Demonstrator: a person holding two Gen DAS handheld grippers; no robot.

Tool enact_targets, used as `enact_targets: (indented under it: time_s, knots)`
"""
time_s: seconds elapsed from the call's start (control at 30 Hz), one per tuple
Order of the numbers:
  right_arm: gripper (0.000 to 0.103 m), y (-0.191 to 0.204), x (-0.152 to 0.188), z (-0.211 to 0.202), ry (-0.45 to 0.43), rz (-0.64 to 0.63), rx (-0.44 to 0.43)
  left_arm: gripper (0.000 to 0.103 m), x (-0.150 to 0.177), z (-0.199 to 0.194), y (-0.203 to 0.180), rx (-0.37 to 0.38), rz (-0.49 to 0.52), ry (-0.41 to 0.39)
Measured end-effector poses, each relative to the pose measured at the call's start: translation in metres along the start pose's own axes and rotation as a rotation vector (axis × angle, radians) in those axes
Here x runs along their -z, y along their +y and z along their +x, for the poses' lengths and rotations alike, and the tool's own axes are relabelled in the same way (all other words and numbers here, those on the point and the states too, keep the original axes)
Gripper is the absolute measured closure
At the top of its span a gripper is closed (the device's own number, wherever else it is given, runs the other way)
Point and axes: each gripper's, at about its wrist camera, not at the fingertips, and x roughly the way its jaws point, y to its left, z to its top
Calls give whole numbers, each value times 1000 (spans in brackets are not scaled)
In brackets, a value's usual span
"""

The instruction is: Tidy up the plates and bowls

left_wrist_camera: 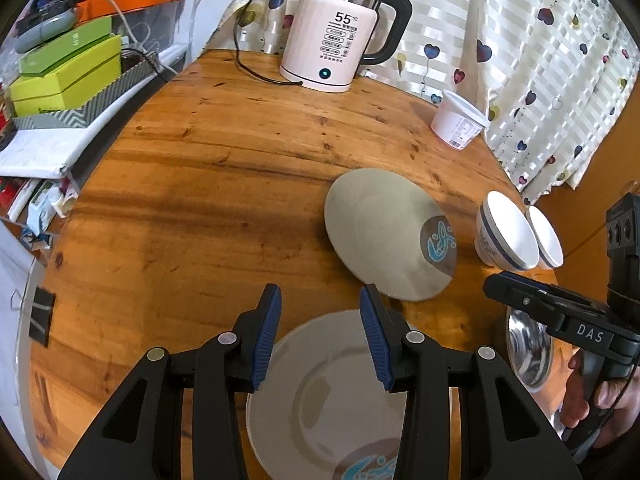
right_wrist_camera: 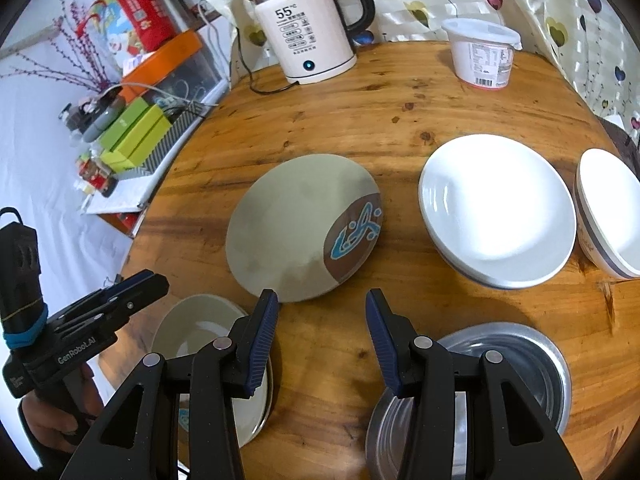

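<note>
Two grey plates lie on the round wooden table (left_wrist_camera: 200, 184). One with a brown and blue motif (left_wrist_camera: 384, 232) (right_wrist_camera: 296, 228) sits mid-table. The other, rimmed plate (left_wrist_camera: 320, 392) (right_wrist_camera: 200, 336) lies near the front edge. My left gripper (left_wrist_camera: 320, 320) (right_wrist_camera: 156, 280) hovers over that near plate, open, nothing between its blue pads. My right gripper (right_wrist_camera: 320, 320) (left_wrist_camera: 494, 286) is open too, empty, above bare wood between the motif plate and stacked steel bowls (right_wrist_camera: 512, 360) (left_wrist_camera: 528, 352). White dishes (right_wrist_camera: 496, 208) and a striped white bowl (right_wrist_camera: 612, 212) (left_wrist_camera: 508, 236) stand at the right.
A pink electric kettle (left_wrist_camera: 332, 40) (right_wrist_camera: 308, 28) with its cord stands at the back. A white lidded tub (left_wrist_camera: 460, 120) (right_wrist_camera: 484, 52) is back right. Green boxes (left_wrist_camera: 68, 68) and clutter crowd a shelf to the left. A heart-print curtain (left_wrist_camera: 540, 60) hangs behind.
</note>
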Motion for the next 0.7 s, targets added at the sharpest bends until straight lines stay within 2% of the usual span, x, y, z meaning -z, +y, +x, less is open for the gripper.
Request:
enact_targets:
  time_s: [0.7]
  knots:
    - [59, -15, -25, 30, 46, 77, 40, 61, -41, 59, -4, 57, 38, 111]
